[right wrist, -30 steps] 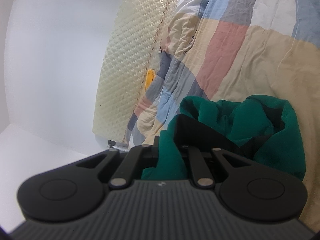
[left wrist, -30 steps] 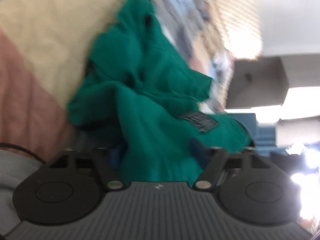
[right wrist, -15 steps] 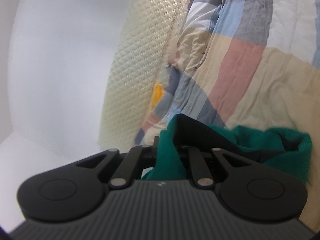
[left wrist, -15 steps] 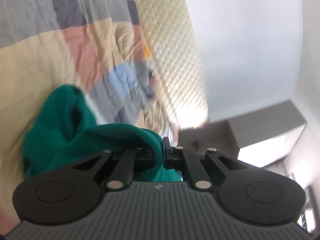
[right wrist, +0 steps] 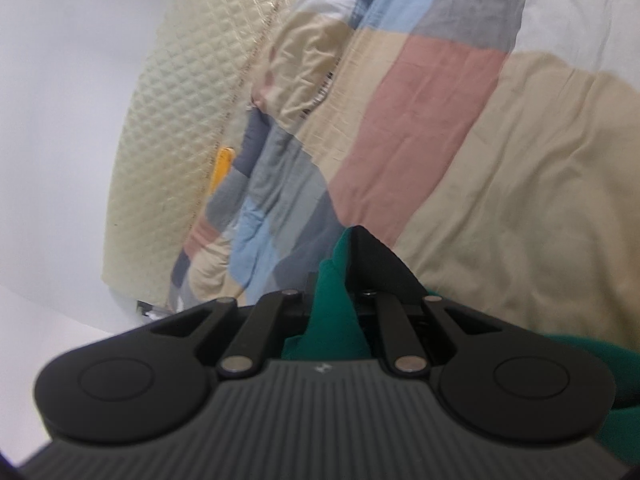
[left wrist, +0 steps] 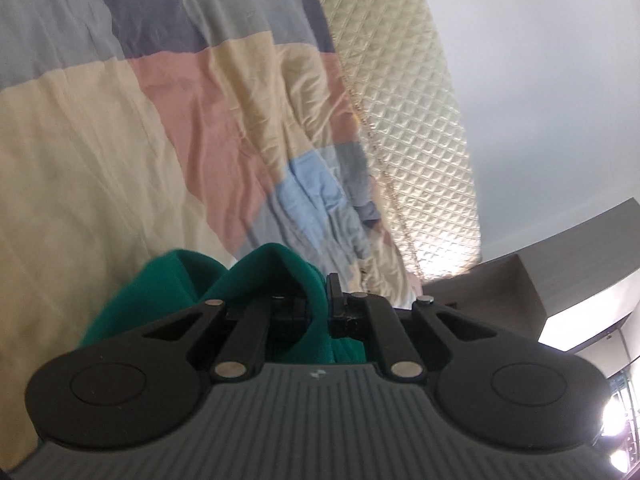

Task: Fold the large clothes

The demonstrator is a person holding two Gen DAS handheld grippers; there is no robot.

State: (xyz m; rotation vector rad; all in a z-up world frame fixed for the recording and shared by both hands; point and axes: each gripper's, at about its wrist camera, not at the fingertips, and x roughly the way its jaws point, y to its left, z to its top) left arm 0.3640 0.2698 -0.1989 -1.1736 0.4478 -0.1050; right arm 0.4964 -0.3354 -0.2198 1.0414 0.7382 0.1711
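A green garment bunches up right in front of the left wrist camera, over a patchwork bedspread. My left gripper is shut on a fold of that green cloth, which drapes over its fingers. In the right wrist view the same green garment rises between the jaws, and my right gripper is shut on it. A dark inner part of the cloth stands up beside the green fold. More green fabric hangs at the lower right. Most of the garment is hidden below both cameras.
The bedspread has beige, pink, grey and blue patches and is wrinkled. A cream quilted headboard runs along its far edge, with a white wall behind. A yellow object sits by the headboard. A grey cabinet stands at right.
My left gripper went from open over the spread green garment to shut on a fold and swung toward the headboard. My right gripper kept its hold and less garment shows ahead of it.
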